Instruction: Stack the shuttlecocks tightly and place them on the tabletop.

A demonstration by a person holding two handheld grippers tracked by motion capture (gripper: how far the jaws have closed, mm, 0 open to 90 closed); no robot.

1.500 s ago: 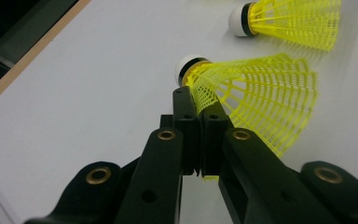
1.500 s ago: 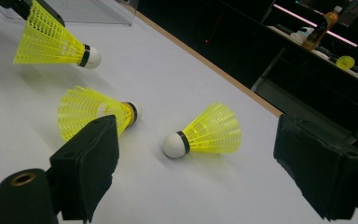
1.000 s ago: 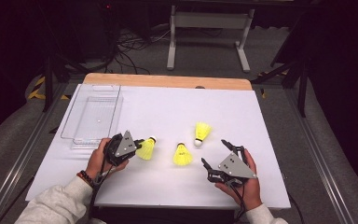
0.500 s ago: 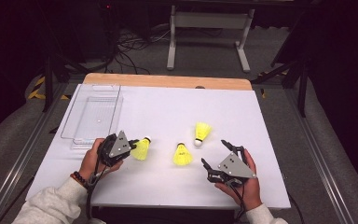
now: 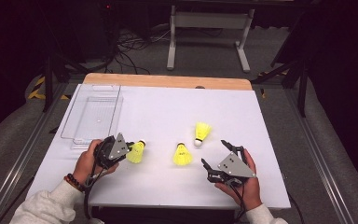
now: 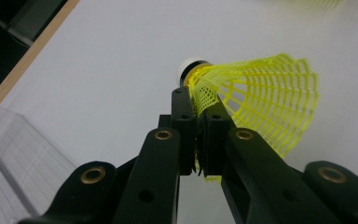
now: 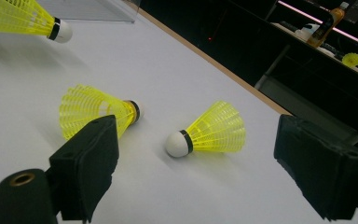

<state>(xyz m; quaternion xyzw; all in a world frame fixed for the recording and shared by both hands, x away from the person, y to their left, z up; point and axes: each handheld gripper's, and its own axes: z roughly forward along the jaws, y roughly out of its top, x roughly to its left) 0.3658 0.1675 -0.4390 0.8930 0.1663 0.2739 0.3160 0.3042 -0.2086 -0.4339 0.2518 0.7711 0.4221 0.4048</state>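
We list: left gripper [image 5: 129,148] clamped on a yellow shuttlecock's [image 6: 256,102] skirt; right gripper [image 5: 216,156] wide open, empty; two loose shuttlecocks [image 5: 182,154] on white table [image 5: 242,112].

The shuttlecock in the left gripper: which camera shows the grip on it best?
The left gripper view: the jaws pinch the yellow skirt of the held shuttlecock close up. The high view shows it small beside the left gripper. The right gripper view catches it at the top-left corner.

Three shuttlecocks [image 5: 182,154] right of tray [image 5: 91,117]
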